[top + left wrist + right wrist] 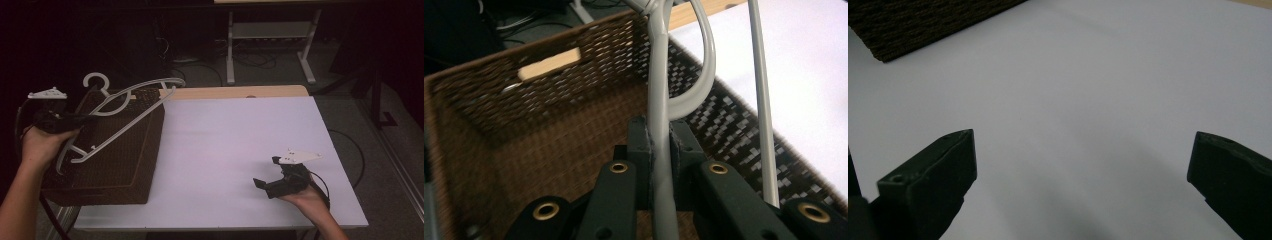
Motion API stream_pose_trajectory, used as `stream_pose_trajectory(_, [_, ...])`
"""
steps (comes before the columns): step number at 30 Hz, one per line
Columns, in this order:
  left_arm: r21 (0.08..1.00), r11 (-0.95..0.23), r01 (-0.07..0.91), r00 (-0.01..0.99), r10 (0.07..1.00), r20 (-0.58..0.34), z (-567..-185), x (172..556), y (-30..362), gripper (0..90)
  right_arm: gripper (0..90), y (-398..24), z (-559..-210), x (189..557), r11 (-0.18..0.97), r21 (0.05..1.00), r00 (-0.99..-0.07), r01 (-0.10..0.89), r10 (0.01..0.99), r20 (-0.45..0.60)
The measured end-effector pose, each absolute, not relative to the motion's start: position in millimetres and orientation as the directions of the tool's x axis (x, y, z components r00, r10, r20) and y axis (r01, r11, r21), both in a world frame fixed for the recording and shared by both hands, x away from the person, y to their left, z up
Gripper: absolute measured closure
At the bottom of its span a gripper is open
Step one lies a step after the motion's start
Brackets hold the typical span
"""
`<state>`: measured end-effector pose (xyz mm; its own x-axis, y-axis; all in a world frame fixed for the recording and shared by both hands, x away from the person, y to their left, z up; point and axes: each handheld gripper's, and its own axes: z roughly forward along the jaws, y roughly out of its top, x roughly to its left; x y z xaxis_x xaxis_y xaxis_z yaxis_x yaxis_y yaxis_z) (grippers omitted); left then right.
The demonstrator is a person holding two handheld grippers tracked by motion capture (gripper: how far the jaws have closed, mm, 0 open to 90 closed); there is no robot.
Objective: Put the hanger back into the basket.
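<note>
The left gripper (pixel 75 120) clamped a bar of the white hanger (pixel 131 107), held tilted over the brown wicker basket (pixel 127 165) at the table's (pixel 240 135) left end. Further right, the right gripper (pixel 267 175) hovered low, jaws wide apart, holding nothing.

My white table (pixel 235 145) carried a brown woven basket (pixel 120 165) on its left end, under my left tool; nothing else lay there.

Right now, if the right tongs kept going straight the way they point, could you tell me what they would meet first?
Probably just the bare white tabletop: the open right tongs tilt down at it. Farther along sits the brown woven basket, though depth is hard to judge.
</note>
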<state>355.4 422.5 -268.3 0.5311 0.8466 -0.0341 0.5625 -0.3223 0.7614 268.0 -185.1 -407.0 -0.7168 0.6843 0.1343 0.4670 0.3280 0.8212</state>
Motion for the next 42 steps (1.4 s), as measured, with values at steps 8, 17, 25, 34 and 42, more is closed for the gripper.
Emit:
stream_pose_trajectory(8, [0.743,-0.293,0.602,0.465,0.885,-0.028,-279,349,460,83.0,0.0,-184,-408,269,0.335,0.817,-0.718,0.469,0.684,0.131])
stream_pose_trajectory(17, [0.727,-0.278,0.628,0.428,0.904,-0.024,-292,346,485,82.9,0.0,-184,-408,270,0.337,0.817,-0.716,0.467,0.686,0.127])
stream_pose_trajectory(25, [0.716,-0.273,0.642,0.413,0.91,-0.024,-301,347,491,82.8,0.0,-184,-408,270,0.338,0.817,-0.716,0.467,0.687,0.125])
stream_pose_trajectory(34, [0.698,-0.28,0.659,0.414,0.91,-0.025,-312,349,491,82.4,0.0,-184,-408,270,0.337,0.815,-0.715,0.472,0.687,0.13])
stream_pose_trajectory(42, [0.734,-0.248,0.632,0.407,0.912,-0.041,-309,347,493,56.3,0.0,-185,-408,270,0.334,0.815,-0.714,0.473,0.687,0.133])
